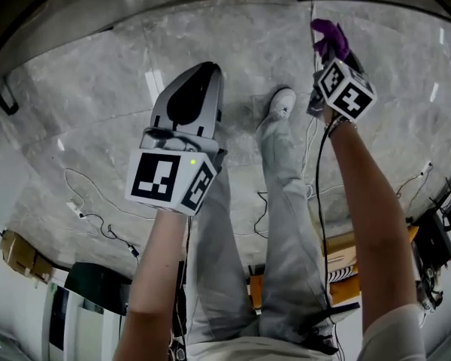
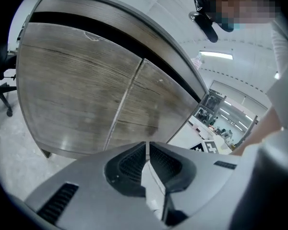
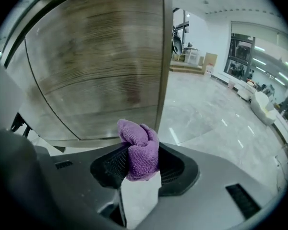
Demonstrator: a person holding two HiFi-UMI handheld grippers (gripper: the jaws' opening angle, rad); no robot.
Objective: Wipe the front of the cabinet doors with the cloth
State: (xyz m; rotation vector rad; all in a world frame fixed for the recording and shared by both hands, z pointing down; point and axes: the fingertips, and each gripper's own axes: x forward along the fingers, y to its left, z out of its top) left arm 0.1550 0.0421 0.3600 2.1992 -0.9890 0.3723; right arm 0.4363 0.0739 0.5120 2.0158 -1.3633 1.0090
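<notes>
Right gripper view shows the purple cloth (image 3: 140, 150) bunched at the lower middle of the frame. It is pinched between the jaws of the right hand-held gripper (image 3: 143, 170), and its wad pokes out past the tips. The wood-grain cabinet doors (image 3: 96, 61) fill the upper left, and the cloth looks short of them, not touching. To wipe well, I would bring the wad squarely onto the door face and press lightly, so only cloth meets the wood. Then sweep along the grain in overlapping passes, minding the door's right edge. The left hand-held gripper (image 2: 146, 163) has its jaws together on nothing and faces the seam (image 2: 122, 104) between the doors; it is probably best held clear.
</notes>
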